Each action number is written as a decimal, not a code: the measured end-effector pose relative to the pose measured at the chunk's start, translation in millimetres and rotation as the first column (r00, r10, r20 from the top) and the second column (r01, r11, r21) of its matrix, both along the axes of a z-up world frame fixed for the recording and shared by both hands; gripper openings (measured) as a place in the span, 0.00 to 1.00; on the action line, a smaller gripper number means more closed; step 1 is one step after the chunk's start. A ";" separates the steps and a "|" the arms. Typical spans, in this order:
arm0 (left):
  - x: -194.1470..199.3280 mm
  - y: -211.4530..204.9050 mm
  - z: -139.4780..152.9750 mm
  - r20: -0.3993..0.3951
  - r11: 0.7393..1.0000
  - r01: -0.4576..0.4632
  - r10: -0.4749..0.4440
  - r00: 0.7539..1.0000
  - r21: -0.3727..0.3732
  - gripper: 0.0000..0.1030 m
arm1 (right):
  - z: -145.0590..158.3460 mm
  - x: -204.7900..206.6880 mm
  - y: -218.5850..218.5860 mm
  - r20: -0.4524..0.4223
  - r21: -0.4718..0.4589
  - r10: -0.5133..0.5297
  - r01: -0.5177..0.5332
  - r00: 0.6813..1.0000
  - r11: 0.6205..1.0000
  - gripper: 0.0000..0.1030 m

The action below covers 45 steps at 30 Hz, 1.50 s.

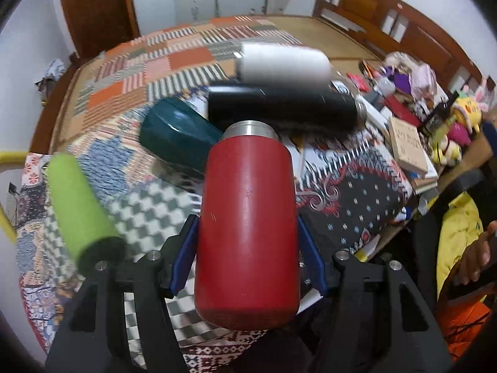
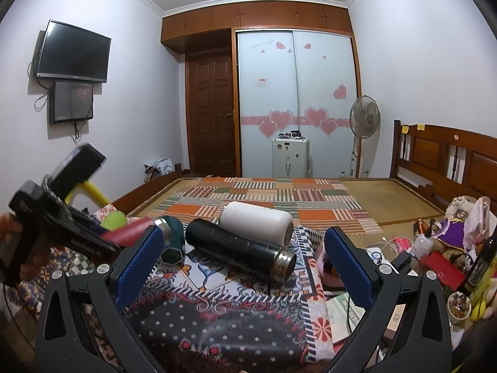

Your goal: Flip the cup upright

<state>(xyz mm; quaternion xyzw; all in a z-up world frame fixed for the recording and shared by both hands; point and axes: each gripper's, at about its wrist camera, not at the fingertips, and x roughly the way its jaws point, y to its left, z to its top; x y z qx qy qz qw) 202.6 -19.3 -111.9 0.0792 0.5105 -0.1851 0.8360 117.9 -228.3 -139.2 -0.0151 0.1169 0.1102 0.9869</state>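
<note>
My left gripper (image 1: 248, 242) is shut on a red cup (image 1: 248, 220), holding it above the bed with its steel mouth pointing away from me. The red cup also shows at the left of the right wrist view (image 2: 129, 233), held by the left gripper (image 2: 77, 236). My right gripper (image 2: 245, 264) is open and empty, low over the patterned blanket (image 2: 217, 314). A black flask (image 2: 242, 253), a white cup (image 2: 257, 222) and a dark green cup (image 2: 172, 244) lie on their sides just beyond its fingertips.
A lime green cup (image 1: 77, 205) lies on the blanket at the left. Books, bottles and soft toys (image 2: 450, 248) crowd the right edge of the bed. A wooden headboard (image 2: 450, 161) stands at the right, a fan (image 2: 363, 121) and a suitcase (image 2: 290, 158) beyond the bed.
</note>
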 end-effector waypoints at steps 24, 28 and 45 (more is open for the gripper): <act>-9.7 -32.7 -28.3 0.061 0.997 0.052 -0.056 0.997 0.058 0.69 | -19.0 8.1 7.2 -0.075 -0.040 0.006 -0.009 0.997 0.999 1.00; -23.7 -20.0 -8.1 0.110 0.998 0.052 -0.055 0.992 0.028 0.69 | -16.3 6.6 11.4 -0.076 -0.048 0.011 -0.015 0.997 0.999 1.00; -111.2 101.8 44.0 0.438 0.977 -0.214 0.201 0.876 -0.019 0.80 | -22.8 19.9 81.2 -0.136 -0.108 0.102 -0.117 0.985 0.987 1.00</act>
